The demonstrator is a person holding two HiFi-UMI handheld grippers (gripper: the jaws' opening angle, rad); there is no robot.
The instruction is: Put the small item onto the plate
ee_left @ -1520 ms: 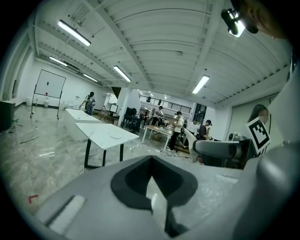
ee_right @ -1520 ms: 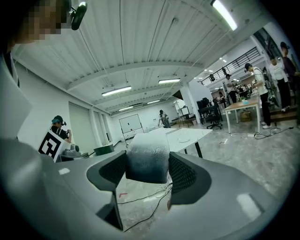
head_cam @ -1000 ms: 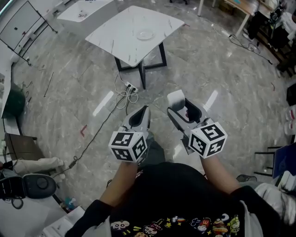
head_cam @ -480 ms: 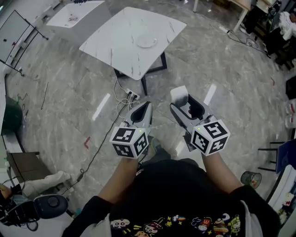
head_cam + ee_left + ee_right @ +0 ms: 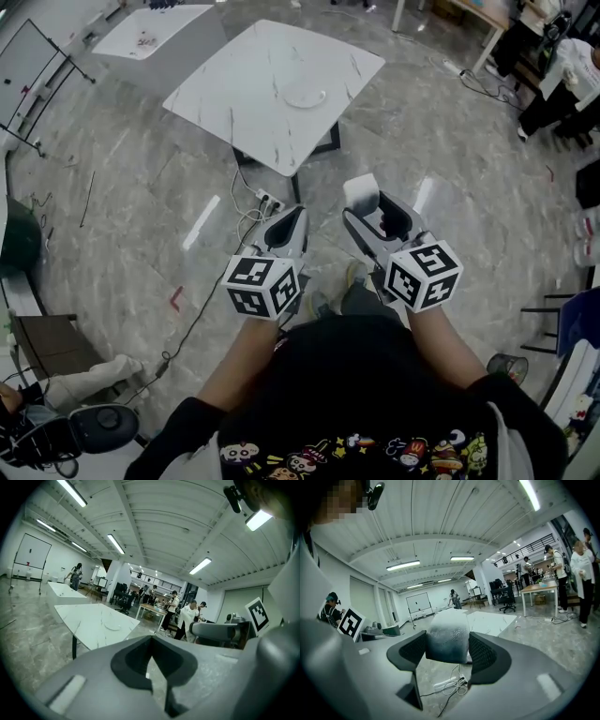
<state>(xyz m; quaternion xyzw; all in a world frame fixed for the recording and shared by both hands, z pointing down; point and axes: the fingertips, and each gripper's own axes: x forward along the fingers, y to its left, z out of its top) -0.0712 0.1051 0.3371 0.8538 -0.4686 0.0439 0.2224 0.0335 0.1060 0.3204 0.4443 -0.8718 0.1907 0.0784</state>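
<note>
A white marble table (image 5: 253, 89) stands ahead of me, with a round white plate (image 5: 305, 94) near its far right side. In the head view both grippers hang over the floor, short of the table. My right gripper (image 5: 367, 204) is shut on the small item (image 5: 360, 192), a white rounded block. The right gripper view shows the small item (image 5: 447, 637) clamped between the dark pads (image 5: 485, 656), with the table (image 5: 490, 622) beyond. My left gripper (image 5: 294, 216) is shut and holds nothing. In the left gripper view its tips (image 5: 151, 640) meet, and the plate (image 5: 112, 626) lies on the table (image 5: 89, 623).
A power strip with coiled cables (image 5: 265, 199) lies on the floor by the table leg (image 5: 296, 187). A second white table (image 5: 150, 33) stands at the far left. People stand by desks (image 5: 152, 611) in the background. A chair (image 5: 562, 323) and a bin (image 5: 506, 366) are at my right.
The table and plate have drifted lower and larger in the head view as I walk towards them. Both grippers keep their pose, the right still shut on the small item.
</note>
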